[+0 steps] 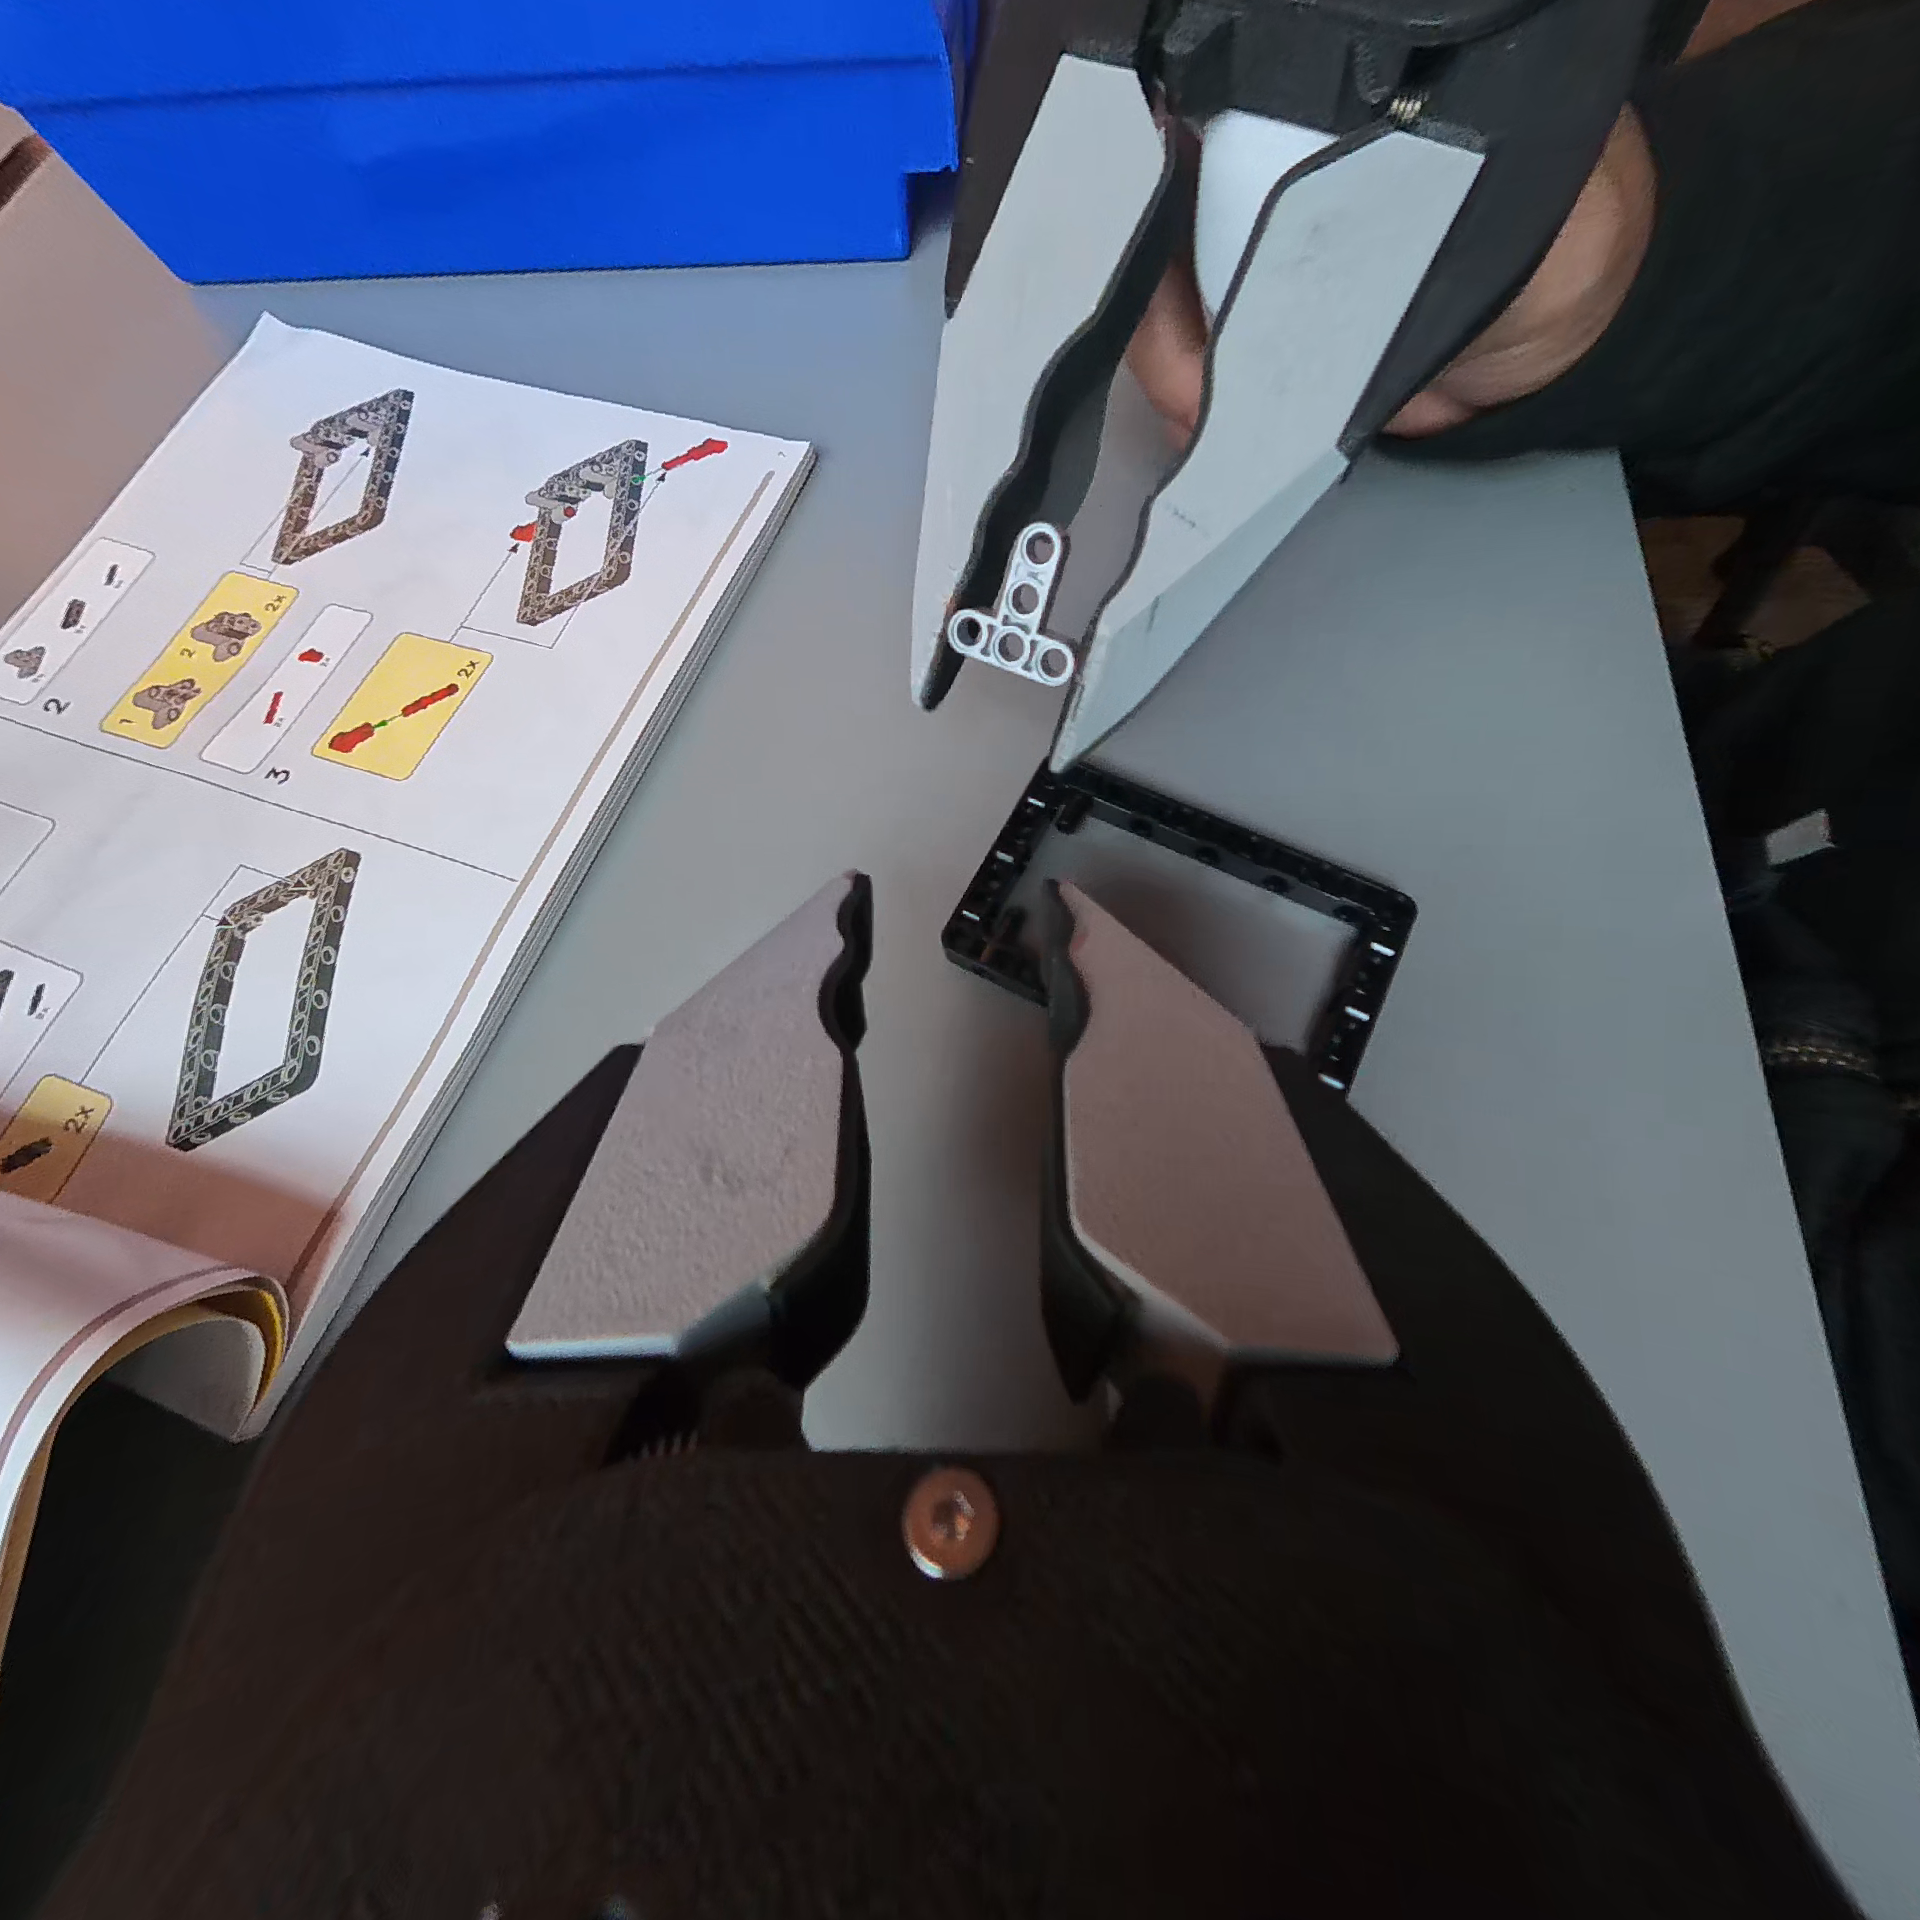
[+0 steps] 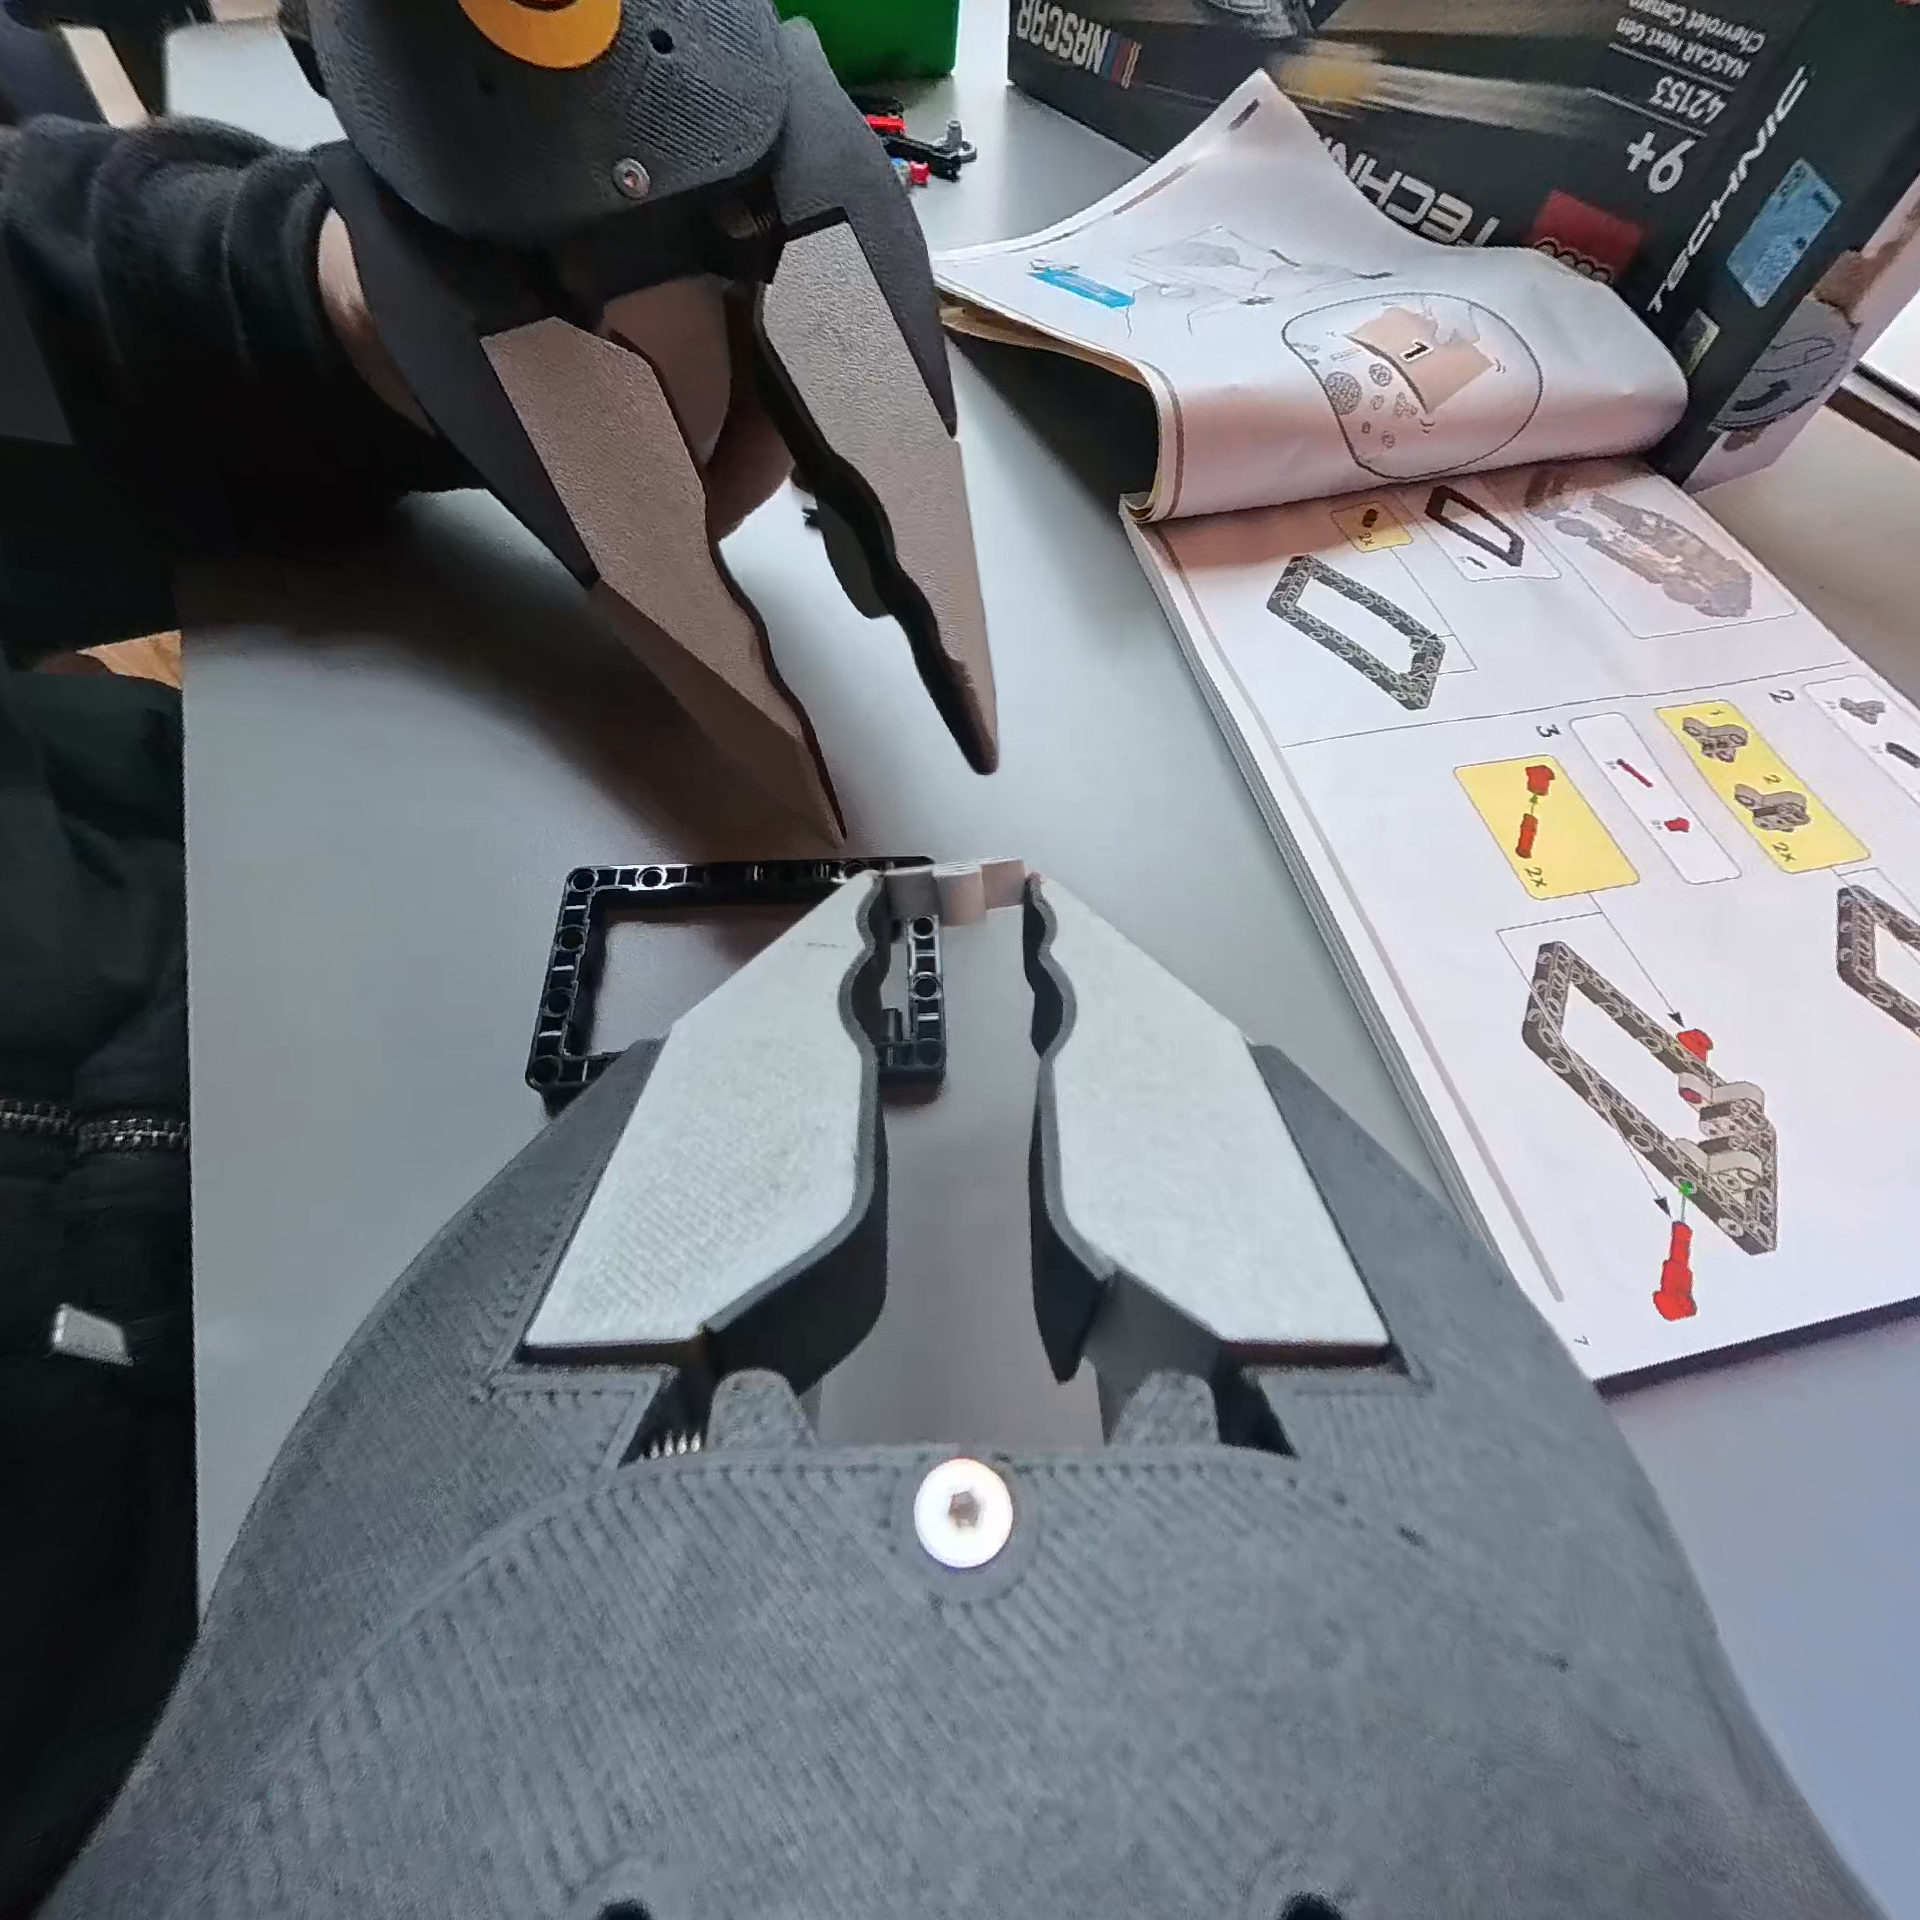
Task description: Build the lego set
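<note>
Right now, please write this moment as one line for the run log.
right gripper: shut on grey T-piece | left gripper: open, empty | black frame: flat on table | manual: open

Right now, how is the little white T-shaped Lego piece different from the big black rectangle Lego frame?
The small white T-shaped Lego piece is pinched in the right gripper, off the table; the black rectangular Lego frame lies flat on the grey table. The T is small and solid; the frame is bigger with an open middle. Both have rows of round holes.
</note>
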Motion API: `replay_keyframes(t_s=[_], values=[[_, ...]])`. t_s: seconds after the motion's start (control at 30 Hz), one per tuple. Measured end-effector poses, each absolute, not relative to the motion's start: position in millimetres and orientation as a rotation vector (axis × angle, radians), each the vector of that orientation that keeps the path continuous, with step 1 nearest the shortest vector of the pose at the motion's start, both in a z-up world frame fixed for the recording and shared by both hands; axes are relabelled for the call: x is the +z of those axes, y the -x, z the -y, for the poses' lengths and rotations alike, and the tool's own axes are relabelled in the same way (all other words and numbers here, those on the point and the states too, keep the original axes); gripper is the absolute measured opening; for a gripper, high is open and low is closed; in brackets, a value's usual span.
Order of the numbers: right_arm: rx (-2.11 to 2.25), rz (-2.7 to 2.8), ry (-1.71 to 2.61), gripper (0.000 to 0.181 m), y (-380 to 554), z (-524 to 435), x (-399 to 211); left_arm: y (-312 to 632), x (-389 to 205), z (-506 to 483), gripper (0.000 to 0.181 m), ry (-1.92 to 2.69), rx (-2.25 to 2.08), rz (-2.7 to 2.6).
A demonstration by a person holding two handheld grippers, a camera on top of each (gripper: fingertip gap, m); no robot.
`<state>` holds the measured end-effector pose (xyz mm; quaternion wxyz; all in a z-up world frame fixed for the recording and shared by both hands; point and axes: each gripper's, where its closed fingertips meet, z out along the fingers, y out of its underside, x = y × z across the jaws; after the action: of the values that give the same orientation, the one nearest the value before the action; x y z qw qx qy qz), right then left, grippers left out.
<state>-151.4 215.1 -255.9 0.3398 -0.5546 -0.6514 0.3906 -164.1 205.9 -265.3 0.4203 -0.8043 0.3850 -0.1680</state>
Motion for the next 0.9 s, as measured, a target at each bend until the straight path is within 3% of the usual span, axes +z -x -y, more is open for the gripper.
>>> replay_keyframes(t_s=[0.6, 0.9], values=[[0.909, 1.653, 1.462, 0.023, 148.8, -226.5, -258.3, 159.7, -261.6, -211.0, 0.023, 1.968, -0.365, -0.924], [0.960, 1.641, 1.483, 0.023, 148.4, -227.4, -257.0, 167.7, -288.9, -205.7, 0.027, 2.159, -0.411, -0.904]])
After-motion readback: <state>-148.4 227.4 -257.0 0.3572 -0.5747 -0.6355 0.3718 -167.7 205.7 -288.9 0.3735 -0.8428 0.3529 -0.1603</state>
